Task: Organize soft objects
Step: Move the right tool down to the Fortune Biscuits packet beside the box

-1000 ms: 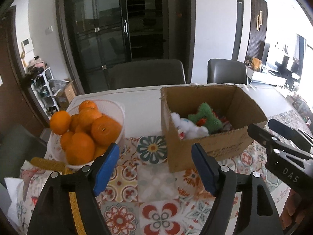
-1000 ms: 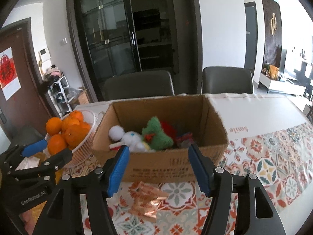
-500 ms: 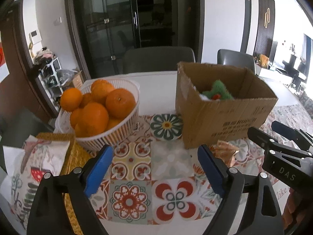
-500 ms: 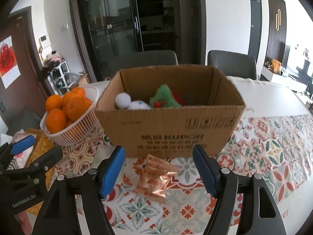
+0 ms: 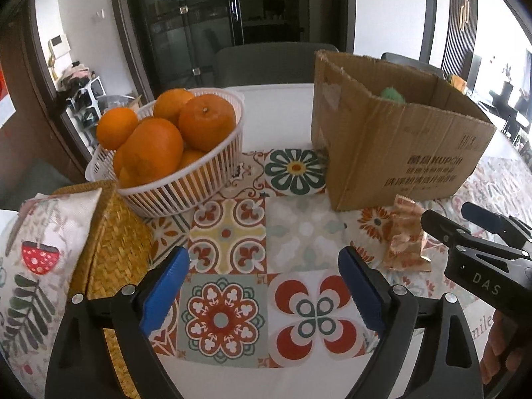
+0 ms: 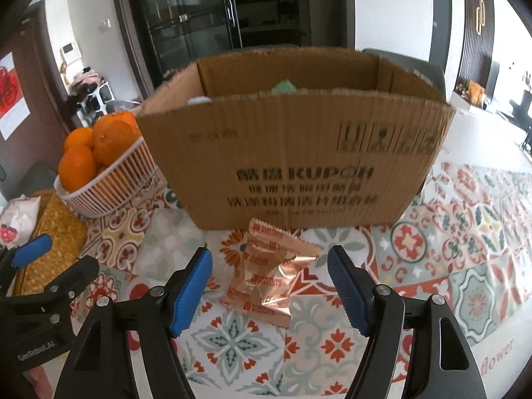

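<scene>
While both grippers are coming down toward the patterned tablecloth (image 6: 465, 219), the view of the cardboard box (image 6: 299, 153) is changing: a second ago its soft toys lay open to sight from above, and now only a green toy tip (image 6: 282, 85) and a white scrap are peeping over the rim at twelve o'clock in the right wrist view. The right gripper (image 6: 270, 289) is standing released, nothing between its blue pads, and is framing the copper-coloured snack packets (image 6: 269, 279), which are lying on the cloth just in front of the box, apart from its wall. The left gripper (image 5: 262, 287) is likewise standing spread and empty over bare cloth, its jaws having widened over the last second; in its view the packets (image 5: 407, 236) are sitting at three o'clock, the box (image 5: 392, 146) at one o'clock, and the basket of oranges (image 5: 173, 153) at eleven o'clock. The descent is suggesting that the packets are the next soft item to be picked, probably by the right gripper, for placing in the box. No pad is touching them yet.
</scene>
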{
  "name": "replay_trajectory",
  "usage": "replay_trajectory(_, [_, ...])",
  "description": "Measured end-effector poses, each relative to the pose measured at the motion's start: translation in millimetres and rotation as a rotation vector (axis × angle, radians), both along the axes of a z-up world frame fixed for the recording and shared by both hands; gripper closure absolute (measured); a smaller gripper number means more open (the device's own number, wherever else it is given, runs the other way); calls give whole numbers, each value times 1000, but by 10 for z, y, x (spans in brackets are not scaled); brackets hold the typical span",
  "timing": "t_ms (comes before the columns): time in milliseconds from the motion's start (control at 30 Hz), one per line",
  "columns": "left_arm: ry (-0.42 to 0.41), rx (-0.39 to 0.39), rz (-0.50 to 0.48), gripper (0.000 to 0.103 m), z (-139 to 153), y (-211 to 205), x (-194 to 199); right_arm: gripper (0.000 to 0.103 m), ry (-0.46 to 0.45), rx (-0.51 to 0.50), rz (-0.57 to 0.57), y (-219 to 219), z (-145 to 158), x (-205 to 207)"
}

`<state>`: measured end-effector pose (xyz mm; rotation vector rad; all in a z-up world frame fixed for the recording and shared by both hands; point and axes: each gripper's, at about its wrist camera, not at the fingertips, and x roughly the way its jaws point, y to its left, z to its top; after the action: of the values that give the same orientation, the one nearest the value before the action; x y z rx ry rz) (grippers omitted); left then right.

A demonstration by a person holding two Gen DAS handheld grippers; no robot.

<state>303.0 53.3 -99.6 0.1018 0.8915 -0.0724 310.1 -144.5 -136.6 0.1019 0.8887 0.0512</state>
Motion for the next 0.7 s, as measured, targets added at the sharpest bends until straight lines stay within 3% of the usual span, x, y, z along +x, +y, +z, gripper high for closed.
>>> replay_trajectory(500, [59,48,32,11,-357,30,165,30,121,17,-33,66,-496,280])
replay_trajectory(700, [80,57,41,11,-472,34,240,31,130,6,-28,122,-594,352])
